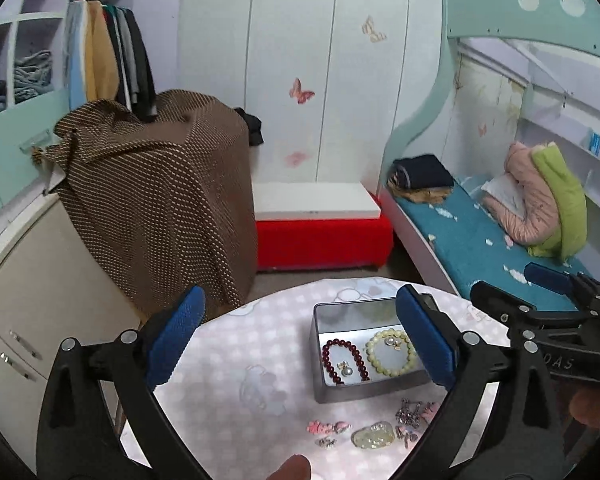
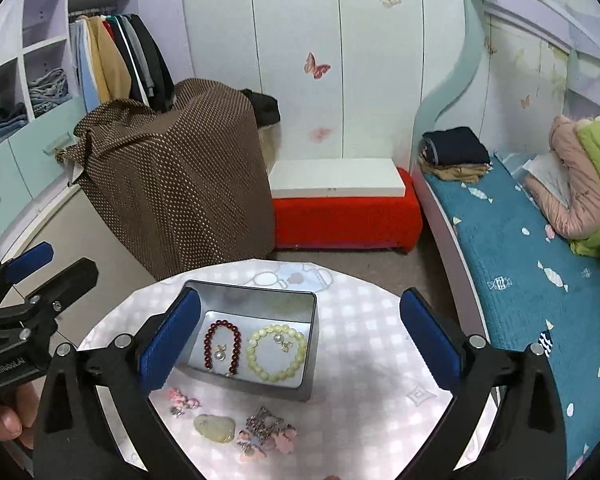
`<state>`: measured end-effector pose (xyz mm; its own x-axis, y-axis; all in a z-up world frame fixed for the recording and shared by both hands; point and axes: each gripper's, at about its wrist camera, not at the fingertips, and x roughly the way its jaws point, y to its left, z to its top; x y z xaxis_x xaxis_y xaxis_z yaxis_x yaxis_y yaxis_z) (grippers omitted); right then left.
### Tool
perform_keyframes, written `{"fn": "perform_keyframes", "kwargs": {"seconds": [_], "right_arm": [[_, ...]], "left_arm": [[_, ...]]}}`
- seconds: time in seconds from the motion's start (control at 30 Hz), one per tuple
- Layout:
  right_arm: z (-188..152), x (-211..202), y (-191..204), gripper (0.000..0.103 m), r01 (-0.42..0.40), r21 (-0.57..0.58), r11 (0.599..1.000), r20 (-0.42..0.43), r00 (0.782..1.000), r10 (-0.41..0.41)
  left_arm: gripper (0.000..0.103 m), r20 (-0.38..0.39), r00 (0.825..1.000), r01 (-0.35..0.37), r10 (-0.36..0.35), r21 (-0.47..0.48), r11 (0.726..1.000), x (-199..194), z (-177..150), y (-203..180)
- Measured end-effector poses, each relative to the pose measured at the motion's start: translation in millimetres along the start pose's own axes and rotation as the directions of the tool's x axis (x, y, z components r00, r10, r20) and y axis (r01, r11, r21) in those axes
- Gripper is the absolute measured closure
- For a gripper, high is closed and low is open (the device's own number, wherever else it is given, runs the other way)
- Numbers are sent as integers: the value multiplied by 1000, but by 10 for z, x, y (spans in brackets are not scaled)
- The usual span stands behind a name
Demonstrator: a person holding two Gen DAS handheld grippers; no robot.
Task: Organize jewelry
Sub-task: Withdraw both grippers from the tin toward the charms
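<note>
A grey metal tin stands on the round table. In it lie a dark red bead bracelet, a pale yellow bead bracelet and pearl earrings. In front of the tin lie a pale jade pendant, pink flower pieces and a silver chain piece. My left gripper is open and empty above the table. My right gripper is open and empty above the tin.
The round table has a pink checked cover. Behind it stand a brown-draped box, a red bench, a white wardrobe and a bed with a blue cover. Each view shows the other gripper at its side.
</note>
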<state>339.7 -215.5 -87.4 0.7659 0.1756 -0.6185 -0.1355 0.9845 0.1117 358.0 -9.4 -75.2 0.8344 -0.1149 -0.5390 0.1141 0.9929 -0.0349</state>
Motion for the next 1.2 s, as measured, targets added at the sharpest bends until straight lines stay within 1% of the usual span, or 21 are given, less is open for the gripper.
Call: {"fn": "perform_keyframes", "kwargs": {"seconds": [0.1,0.23,0.3,0.37,0.43,0.77,0.97,1.2], "right_arm": [[-75,-198,7,7,-7,3,1000,16,1000,7],[-223,-381,17,7,3,-3,1000,23,1000,-2],[-322,-436,5,7,16,-5,1000,13,1000,-16],[-429,-461,5,7,35,-11,999,-1,999,-35],[-536,-461,-5,7,55,-24,998,-19,998,-55],[-879,-354,-6,7,63,-30,998,-90,994,-66],[-1051,-160,-5,7,66,-60,996,-145,987,-74],[-1164,81,-35,7,64,-81,995,-195,978,-79]], "left_arm": [[7,17,1000,-6,6,-4,1000,-186,-64,33],[7,17,1000,-17,17,-15,1000,-361,-235,94],[7,2,999,-37,37,-12,999,-379,-368,122],[7,-21,999,-37,37,-18,999,-368,-486,142],[7,-46,998,-43,42,-13,999,-337,-613,150],[7,-135,989,-52,55,28,998,-165,-1121,101],[7,-183,982,-29,39,54,998,21,-1264,34],[7,-269,963,3,13,57,998,399,-1368,-44]]}}
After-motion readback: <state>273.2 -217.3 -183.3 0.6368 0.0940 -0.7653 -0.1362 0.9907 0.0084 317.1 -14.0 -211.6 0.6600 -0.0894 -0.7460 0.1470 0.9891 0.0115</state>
